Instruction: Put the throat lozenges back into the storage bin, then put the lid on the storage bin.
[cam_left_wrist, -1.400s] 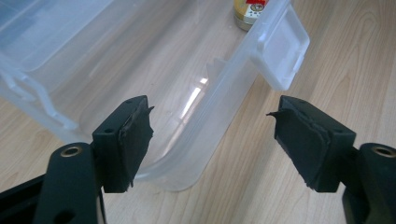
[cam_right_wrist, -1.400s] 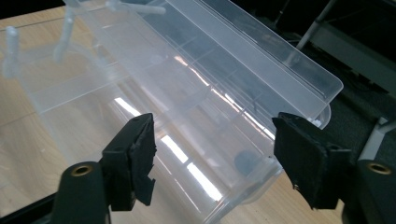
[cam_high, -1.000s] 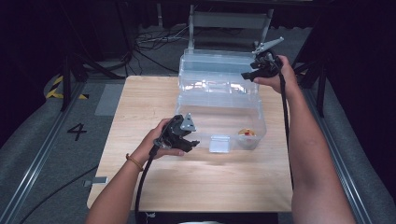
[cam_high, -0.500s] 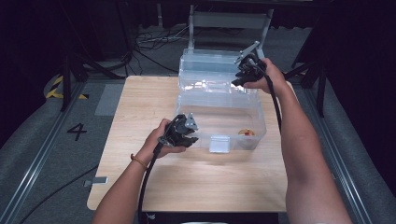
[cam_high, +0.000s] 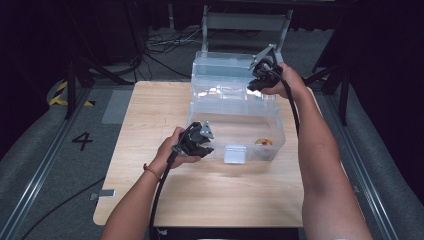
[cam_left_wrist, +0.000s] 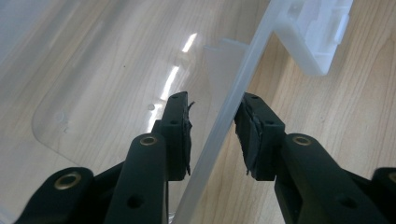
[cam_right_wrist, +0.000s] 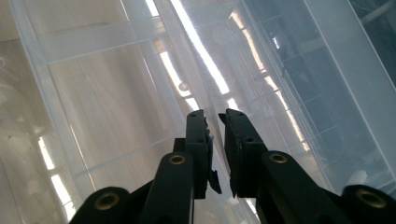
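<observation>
Clear plastic box (cam_high: 235, 127) sits on the wooden table (cam_high: 150, 130), lid (cam_high: 225, 75) swung up and back at its far side.

Left gripper (cam_high: 202, 145): at the box's near-left wall, held in the person's left hand (cam_high: 170, 152). The left gripper view gives what the high view can't: the wall's rim (cam_left_wrist: 224, 121) runs up between the two jaws, one jaw inside the box, the other outside over bare table. The outside pad (cam_left_wrist: 250, 133) looks to be against the wall; there is a visible gap between the inside pad (cam_left_wrist: 180, 135) and the wall. So straddling the rim, jaws recently narrowed, can't tell whether it's a firm clamp. White latch (cam_left_wrist: 322, 37) sits ahead and to the right of the jaws in that view.

Right gripper (cam_high: 260, 80): up at the lid's edge on the far right, right hand (cam_high: 290, 82) wrapped round it, cable trailing down along the forearm. Jaws have just been closing. In the right gripper view they stand nearly together with a thin clear edge of the lid (cam_right_wrist: 219, 154) running into the slit between them. Reads as pinched on the lid edge; the high view is too coarse to confirm contact.

High view only: a small orange item (cam_high: 264, 142) inside the box at its near-right corner, well to the right of the left gripper, and the frosted front latch (cam_high: 235, 154) just right of the left gripper on the near wall.
</observation>
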